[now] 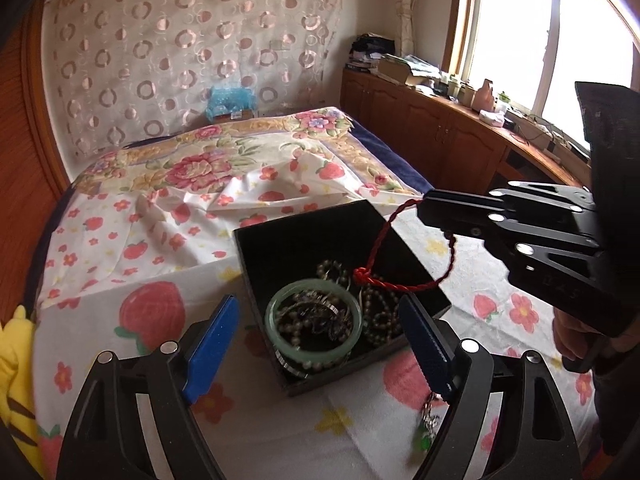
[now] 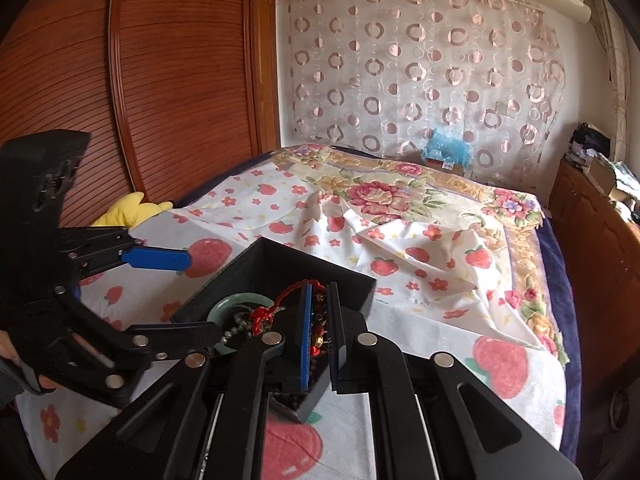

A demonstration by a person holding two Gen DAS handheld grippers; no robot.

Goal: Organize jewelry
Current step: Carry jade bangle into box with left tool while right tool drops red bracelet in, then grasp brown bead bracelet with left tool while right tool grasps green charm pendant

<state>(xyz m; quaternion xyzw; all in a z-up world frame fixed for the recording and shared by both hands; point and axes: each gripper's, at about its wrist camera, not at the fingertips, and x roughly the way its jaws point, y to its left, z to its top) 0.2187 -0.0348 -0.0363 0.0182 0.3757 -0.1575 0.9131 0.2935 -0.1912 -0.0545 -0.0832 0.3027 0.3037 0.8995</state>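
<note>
A black open box sits on the bed and holds a green jade bangle, bead strands and silver chains. My right gripper is shut on a red cord necklace that dangles into the box; in the right wrist view the cord and beads sit between its pads. My left gripper is open over the box's near side, its blue pads either side of the bangle. A small green-and-silver piece lies on the sheet by the left gripper's right finger.
The bed has a strawberry-print sheet and a floral blanket. A yellow plush toy lies at the left edge. A wooden wardrobe stands left of the bed and a cluttered wooden cabinet runs under the window.
</note>
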